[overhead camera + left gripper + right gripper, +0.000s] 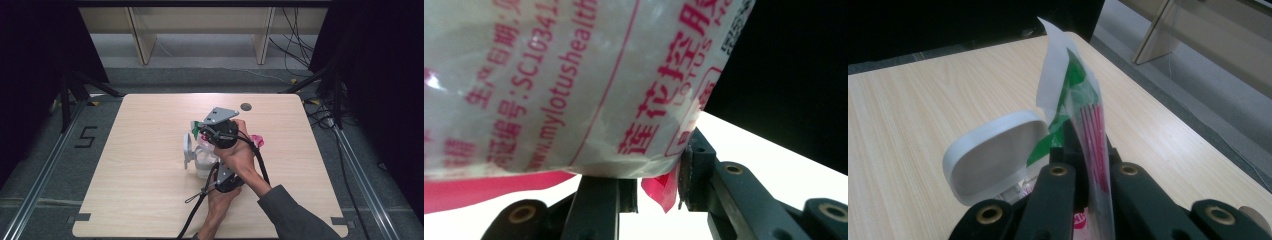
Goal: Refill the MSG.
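Both fingers [1088,172] shut on plastic packets [1090,120]

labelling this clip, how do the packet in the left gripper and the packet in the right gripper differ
The left gripper's packet is cloudy white with red print and a red bottom edge; the right gripper's packet is clear, with green and white at the top and red stripes.
The left gripper pinches its packet's bottom edge, the packet bulging above; the right gripper clamps its packet edge-on, a thin upright sliver.
Both are plastic and held between shut jaws.

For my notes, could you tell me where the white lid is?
High view: the white lid stands open mid-table, just left of both grippers.
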